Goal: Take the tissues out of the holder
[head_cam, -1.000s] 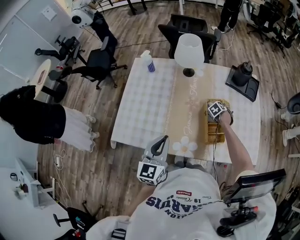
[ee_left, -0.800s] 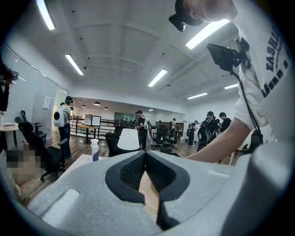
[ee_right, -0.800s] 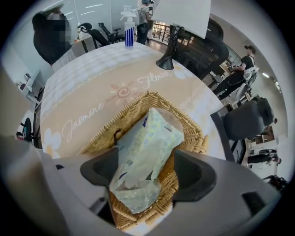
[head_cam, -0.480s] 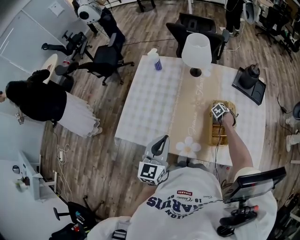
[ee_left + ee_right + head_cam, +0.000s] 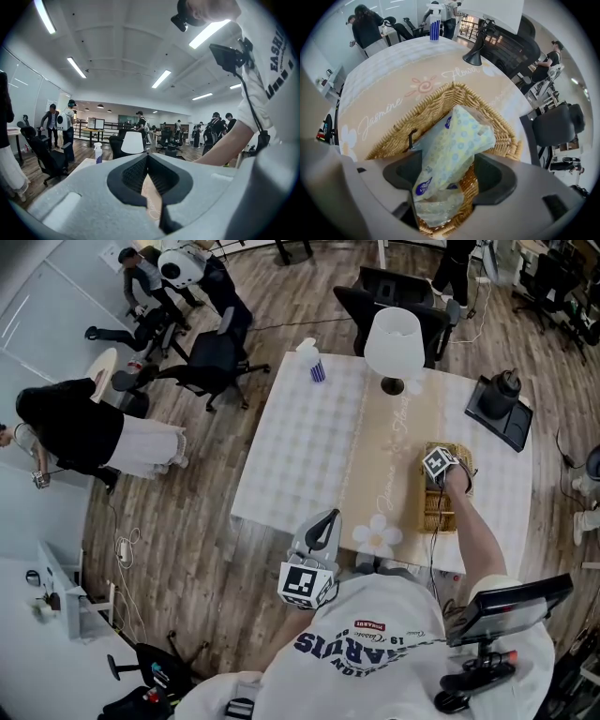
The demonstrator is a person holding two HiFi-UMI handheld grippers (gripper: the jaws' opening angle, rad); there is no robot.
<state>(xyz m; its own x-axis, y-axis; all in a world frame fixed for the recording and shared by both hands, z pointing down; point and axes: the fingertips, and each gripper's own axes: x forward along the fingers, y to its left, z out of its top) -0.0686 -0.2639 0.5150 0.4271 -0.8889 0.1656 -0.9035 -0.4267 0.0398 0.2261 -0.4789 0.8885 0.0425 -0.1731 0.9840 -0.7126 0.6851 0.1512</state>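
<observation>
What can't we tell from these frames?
- Head view: pack hidden under right gripper and hand.
- Right gripper view: basket floor covered by pack and jaws; other contents unknown.
- Pack label: print too small to read.
- Left gripper view: basket not seen; left gripper and arm block that side.

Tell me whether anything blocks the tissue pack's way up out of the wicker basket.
Nothing visible does. The right gripper is closed on the pale yellow-and-blue plastic tissue pack, which leans up in the open-topped woven wicker basket; nothing lies over it.
</observation>
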